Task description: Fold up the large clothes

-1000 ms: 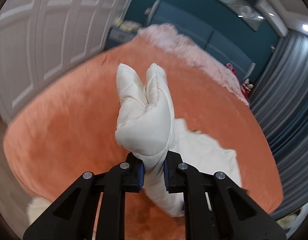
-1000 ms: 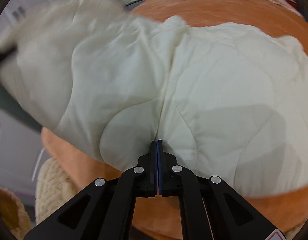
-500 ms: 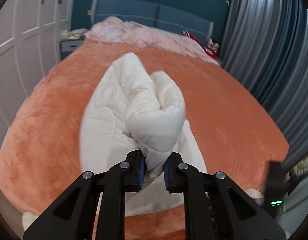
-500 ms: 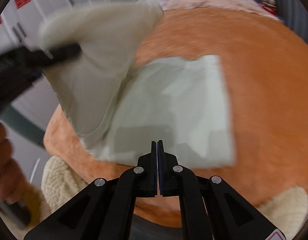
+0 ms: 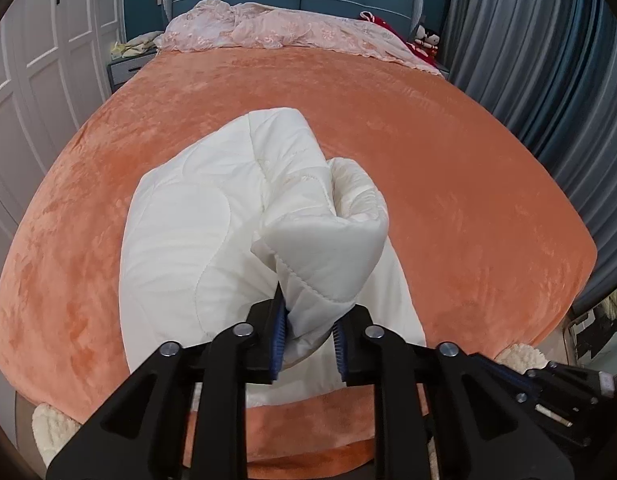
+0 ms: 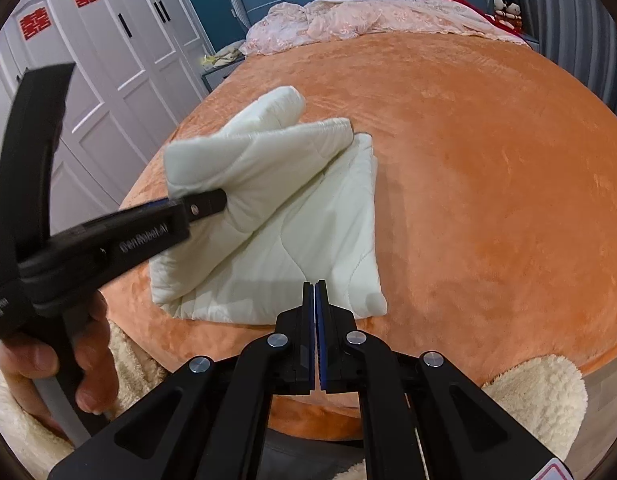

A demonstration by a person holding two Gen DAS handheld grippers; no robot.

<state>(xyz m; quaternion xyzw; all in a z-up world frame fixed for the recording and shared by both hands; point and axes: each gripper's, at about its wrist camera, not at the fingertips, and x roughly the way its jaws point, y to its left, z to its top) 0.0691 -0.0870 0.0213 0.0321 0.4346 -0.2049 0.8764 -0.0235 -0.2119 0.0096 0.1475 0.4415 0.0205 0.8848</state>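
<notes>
left gripper [image 5: 308, 340] jaws just opening, quilted garment [image 5: 212, 240] fold between them, still pinched | right gripper [image 6: 315, 336] closed, empty, just off garment's near edge | garment near orange bedspread's [image 5: 468, 180] front edge, fold nearly laid

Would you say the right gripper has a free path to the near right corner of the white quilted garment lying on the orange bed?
Probably yes. The right gripper, shut and empty, hangs just above that corner of the white quilted garment, nothing between them. The left gripper holds a fold further left, clear of it.
</notes>
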